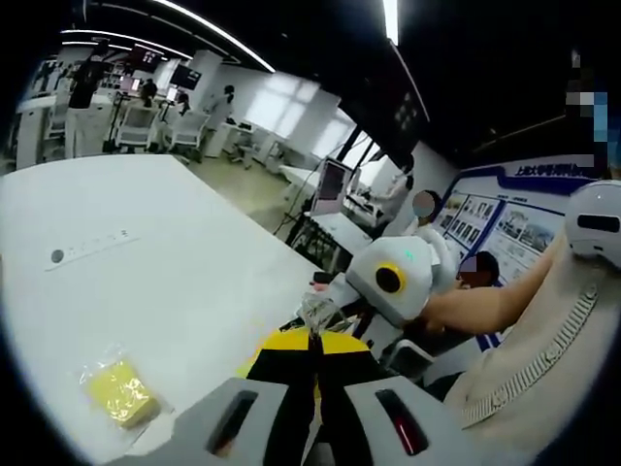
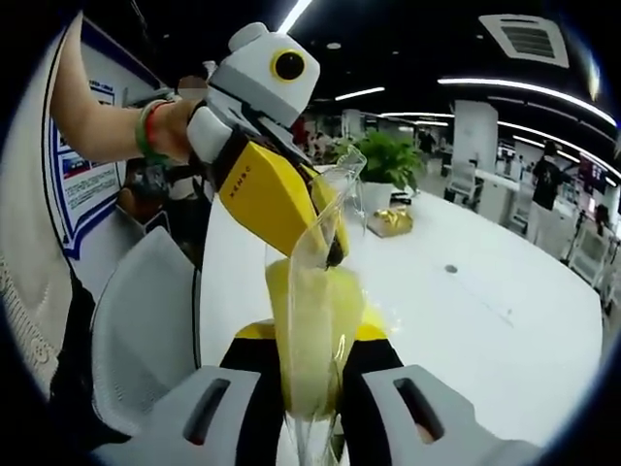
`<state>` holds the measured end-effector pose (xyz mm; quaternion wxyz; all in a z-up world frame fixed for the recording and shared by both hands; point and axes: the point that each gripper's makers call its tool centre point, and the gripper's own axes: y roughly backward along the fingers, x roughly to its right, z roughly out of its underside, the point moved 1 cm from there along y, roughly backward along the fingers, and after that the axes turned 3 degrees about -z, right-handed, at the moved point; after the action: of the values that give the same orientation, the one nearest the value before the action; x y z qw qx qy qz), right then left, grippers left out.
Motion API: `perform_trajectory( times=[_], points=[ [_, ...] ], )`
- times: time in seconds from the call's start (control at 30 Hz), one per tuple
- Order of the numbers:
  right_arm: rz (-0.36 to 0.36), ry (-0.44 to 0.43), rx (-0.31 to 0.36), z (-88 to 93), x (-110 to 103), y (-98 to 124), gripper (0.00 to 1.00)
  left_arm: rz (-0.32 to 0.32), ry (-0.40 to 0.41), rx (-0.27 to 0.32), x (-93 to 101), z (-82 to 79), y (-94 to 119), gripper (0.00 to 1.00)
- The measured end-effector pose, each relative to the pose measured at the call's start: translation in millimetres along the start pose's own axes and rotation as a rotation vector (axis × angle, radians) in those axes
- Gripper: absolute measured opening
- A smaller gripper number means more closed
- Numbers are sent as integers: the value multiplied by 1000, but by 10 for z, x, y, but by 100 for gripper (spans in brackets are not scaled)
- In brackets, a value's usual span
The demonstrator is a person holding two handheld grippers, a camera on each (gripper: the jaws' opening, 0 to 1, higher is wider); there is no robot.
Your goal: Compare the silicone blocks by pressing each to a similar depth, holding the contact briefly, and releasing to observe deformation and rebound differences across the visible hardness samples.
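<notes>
Slippage is the main risk at this point: in the right gripper view a yellow silicone block (image 2: 312, 330) inside a clear plastic bag (image 2: 325, 243) stands at lower centre, held between the jaws of the right gripper (image 2: 312, 408), which are clamped on the bag and block, while the left gripper (image 2: 333, 254) reaches in from the upper left and its tips meet the top of the bag. If both pull on the thin film, the bag may tear or the block could slide out and drop off the edge of the counter (image 2: 505, 320), and no press could be compared. In the left gripper view the left gripper's own jaws appear together at bottom centre, pinching a crumpled bit of clear plastic, with the other gripper's white head just beyond at centre right. A second yellow block in its bag (image 1: 118, 391) lies at lower left on the counter, well apart from both grippers, still wrapped and not yet pressed. The counter is white and smooth, with a small inset panel at left. Around it is a bright open office with ceiling light strips, chairs, a potted plant, a gold object beside it, posters on a wall, and people in the distance.
</notes>
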<state>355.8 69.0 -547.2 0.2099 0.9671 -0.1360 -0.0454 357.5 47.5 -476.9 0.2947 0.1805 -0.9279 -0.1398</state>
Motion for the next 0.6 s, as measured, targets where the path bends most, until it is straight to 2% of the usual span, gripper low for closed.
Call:
perform_trajectory(
  times=[0.6],
  points=[
    [-32, -17, -1, 2, -34, 8, 19, 0, 4, -5, 23, 4, 3, 0]
  ],
)
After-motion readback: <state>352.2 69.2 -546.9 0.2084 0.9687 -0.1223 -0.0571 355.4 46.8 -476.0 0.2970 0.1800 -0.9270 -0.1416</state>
